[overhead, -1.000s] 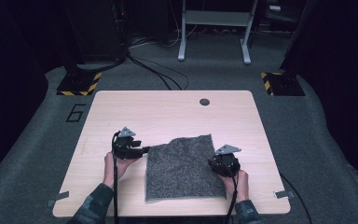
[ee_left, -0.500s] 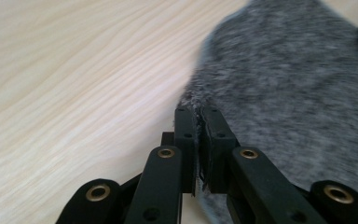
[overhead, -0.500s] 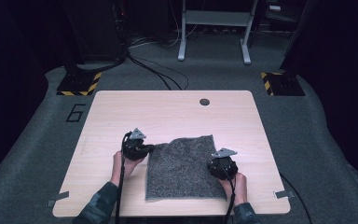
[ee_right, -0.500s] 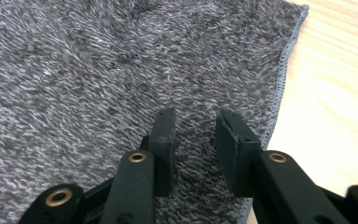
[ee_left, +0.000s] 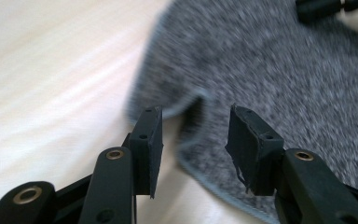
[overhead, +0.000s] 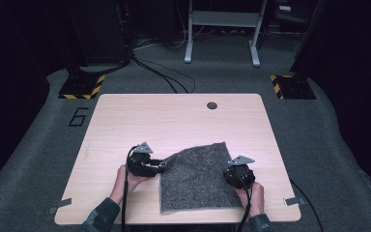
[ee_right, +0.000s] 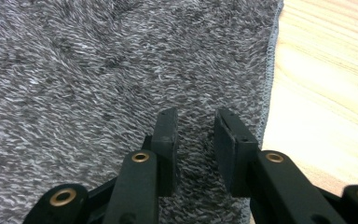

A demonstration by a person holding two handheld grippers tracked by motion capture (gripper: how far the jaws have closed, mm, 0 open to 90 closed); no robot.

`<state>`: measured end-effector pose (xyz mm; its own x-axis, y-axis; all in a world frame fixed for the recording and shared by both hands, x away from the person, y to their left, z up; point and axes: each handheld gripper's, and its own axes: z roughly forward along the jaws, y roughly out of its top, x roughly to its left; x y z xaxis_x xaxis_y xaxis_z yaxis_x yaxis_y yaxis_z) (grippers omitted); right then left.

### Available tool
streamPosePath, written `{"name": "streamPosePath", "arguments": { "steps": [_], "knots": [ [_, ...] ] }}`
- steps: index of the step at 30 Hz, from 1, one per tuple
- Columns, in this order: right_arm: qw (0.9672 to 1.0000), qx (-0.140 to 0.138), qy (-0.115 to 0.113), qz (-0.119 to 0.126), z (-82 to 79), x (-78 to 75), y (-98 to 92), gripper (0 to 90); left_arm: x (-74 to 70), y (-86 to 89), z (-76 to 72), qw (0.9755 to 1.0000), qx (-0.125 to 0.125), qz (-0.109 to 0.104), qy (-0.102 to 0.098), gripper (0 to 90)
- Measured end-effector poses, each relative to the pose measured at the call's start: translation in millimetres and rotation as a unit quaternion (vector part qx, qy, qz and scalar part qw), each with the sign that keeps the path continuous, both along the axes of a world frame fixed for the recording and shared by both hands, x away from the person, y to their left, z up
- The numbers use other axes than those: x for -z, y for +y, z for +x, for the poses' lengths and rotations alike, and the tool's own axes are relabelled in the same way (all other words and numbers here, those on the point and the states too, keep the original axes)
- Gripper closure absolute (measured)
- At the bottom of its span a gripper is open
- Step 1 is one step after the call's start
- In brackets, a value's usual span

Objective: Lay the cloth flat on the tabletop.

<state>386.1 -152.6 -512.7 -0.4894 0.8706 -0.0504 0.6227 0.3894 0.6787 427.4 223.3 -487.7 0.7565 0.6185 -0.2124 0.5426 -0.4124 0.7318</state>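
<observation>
A grey fuzzy cloth (overhead: 198,180) lies flat on the near half of the wooden table (overhead: 174,121). My left gripper (overhead: 163,166) is at the cloth's far-left corner and points right. In the left gripper view its jaws have just been opening, and the left gripper (ee_left: 193,135) stands open around a raised fold of the cloth (ee_left: 270,60) edge, pads clear of it. My right gripper (overhead: 233,175) hovers over the cloth's right side. In the right gripper view the right gripper (ee_right: 195,135) is open a little above the cloth (ee_right: 98,70), just inside its stitched right edge.
Bare table (ee_left: 51,70) lies left of the cloth, and a strip of table (ee_right: 326,70) right of it. A round dark hole (overhead: 211,105) sits near the far edge. Floor cables, striped stand bases (overhead: 79,87) and a metal frame (overhead: 222,29) stand beyond.
My left gripper has moved right to the cloth's far-left corner, and that edge now stands up in a small fold. The right gripper has stayed put.
</observation>
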Motion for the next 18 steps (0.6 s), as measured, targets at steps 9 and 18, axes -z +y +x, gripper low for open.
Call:
{"name": "streamPosePath", "arguments": {
  "steps": [9,18],
  "knots": [
    [0.9999,0.005,0.001,0.012,0.3,1.2,-1.4,70.7,13.2,3.7,22.0,0.9987,-0.047,0.021,0.006,54.8],
    [0.9999,0.004,-0.004,0.016,-0.5,2.2,-2.0,71.2,24.6,-21.9,22.1,0.9942,-0.034,0.097,-0.029,67.3]
  ]
}}
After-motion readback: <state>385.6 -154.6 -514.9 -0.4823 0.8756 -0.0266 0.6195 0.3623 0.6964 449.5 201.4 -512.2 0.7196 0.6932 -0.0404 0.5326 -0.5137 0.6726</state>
